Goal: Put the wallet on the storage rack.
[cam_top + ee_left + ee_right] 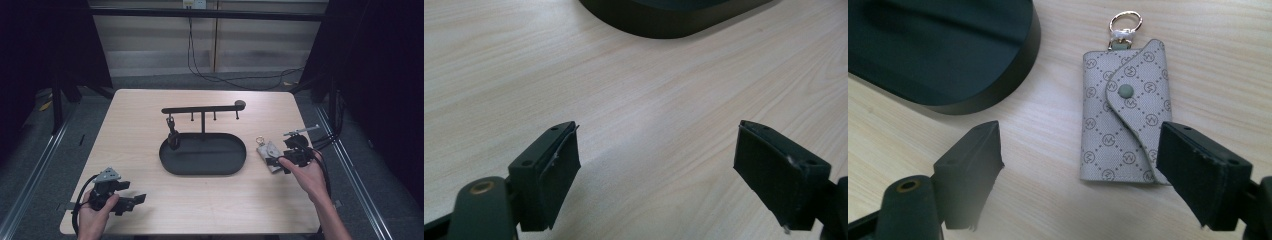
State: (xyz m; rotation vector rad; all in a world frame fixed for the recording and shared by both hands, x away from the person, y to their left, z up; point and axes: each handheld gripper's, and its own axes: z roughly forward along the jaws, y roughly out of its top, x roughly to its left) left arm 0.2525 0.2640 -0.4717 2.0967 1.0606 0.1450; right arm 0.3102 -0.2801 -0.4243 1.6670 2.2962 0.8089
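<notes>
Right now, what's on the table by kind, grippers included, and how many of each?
Grippers: 2 (left gripper, right gripper)
Black hook stand with oval tray: 1
Dark item hanging on the stand: 1
Grey patterned key pouch: 1
Total: 5

Left hand-held gripper [131,201], right hand-held gripper [278,161]: jaws apart.

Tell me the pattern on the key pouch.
Pale grey key pouch with a diamond grid of small circled logos; clearest in the right gripper view.
</notes>
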